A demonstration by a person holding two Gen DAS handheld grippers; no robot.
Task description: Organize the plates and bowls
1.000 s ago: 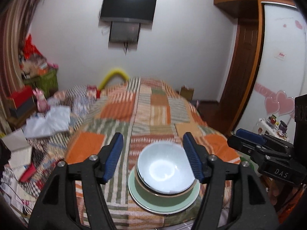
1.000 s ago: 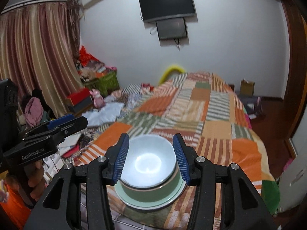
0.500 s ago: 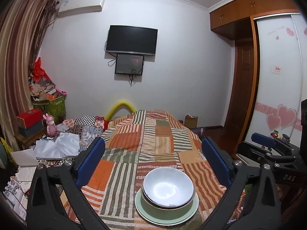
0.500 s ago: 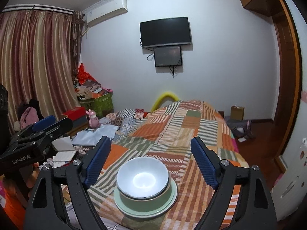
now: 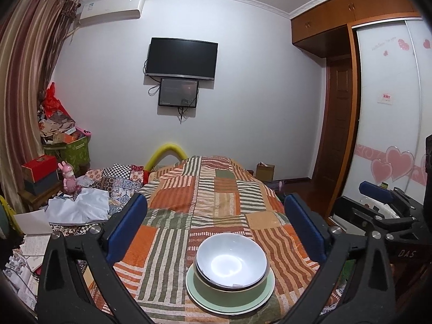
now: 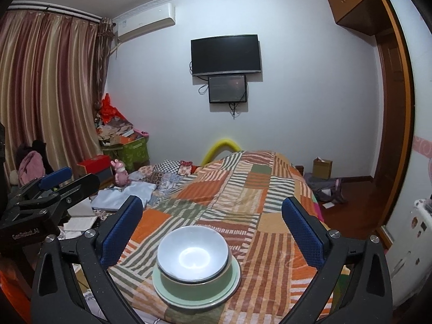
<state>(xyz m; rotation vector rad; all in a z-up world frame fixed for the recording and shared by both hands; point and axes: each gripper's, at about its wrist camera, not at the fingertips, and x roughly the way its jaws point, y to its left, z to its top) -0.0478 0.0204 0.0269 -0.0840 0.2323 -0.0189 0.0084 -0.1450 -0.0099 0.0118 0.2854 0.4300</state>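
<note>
The white bowl (image 5: 231, 260) has been released by the left gripper (image 5: 216, 229), whose jaws are now spread wide. The right gripper (image 6: 212, 230) has been drawn back too, and its jaws are opening with nothing pressed between them.

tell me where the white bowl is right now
The white bowl sits nested in a green bowl on a green plate, at the near end of the patchwork bed.

On the bed stand two bowls (image 5: 231, 259), nested, one plate (image 5: 198, 293), and two screens (image 5: 181, 58) hang on the wall.
</note>
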